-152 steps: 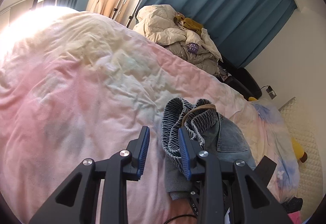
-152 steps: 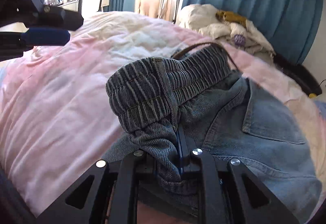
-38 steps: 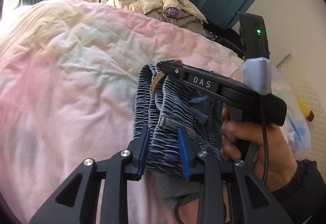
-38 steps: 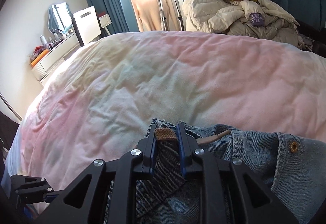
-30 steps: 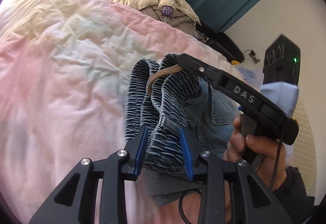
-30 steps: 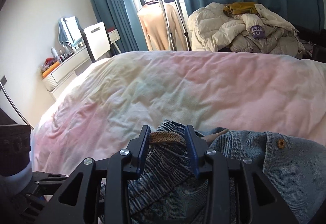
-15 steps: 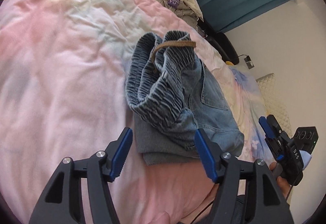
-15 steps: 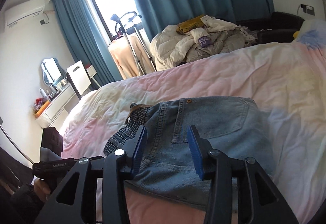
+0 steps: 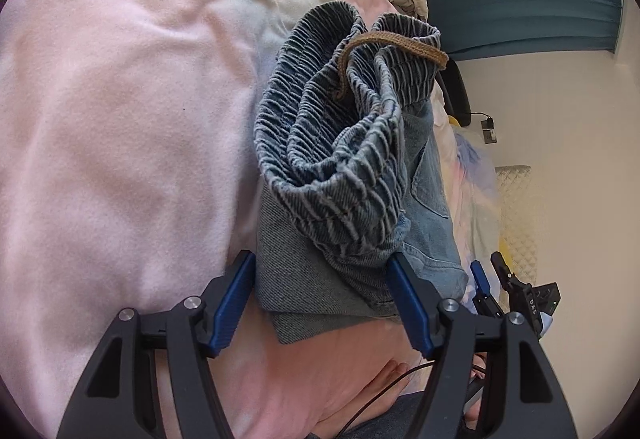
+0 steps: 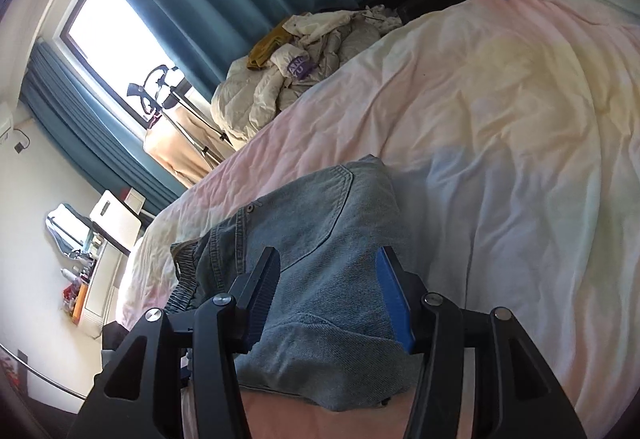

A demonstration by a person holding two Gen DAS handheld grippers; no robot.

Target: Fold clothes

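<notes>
Left wrist view showed folded jeans point(image 9: 352, 167) lying lengthwise ahead of the wide-open left hand-held gripper point(image 9: 320, 303), the right hand-held gripper point(image 10: 326, 293) equally open.

Garment: folded denim shorts point(image 9: 352, 199), light blue wash, lying in a compact bundle on the pink bedcover point(image 9: 120, 119).
Waistband: dark, ribbed elastic band point(image 9: 328, 127) bunched up in standing folds at the 12 o'clock end of the bundle in the left wrist view; a tan drawstring point(image 9: 396, 43) loops across its top.
Pocket: a stitched back pocket point(image 10: 320, 215) faces up, smooth, with a small rivet at its 10 o'clock corner in the right wrist view.
Lower layer: a flat grey-blue fold point(image 9: 304, 287) sticks out beneath at 6 o'clock.
Position: near the bed's close edge, the bundle's long side running from 6 toward 12 o'clock.
</notes>
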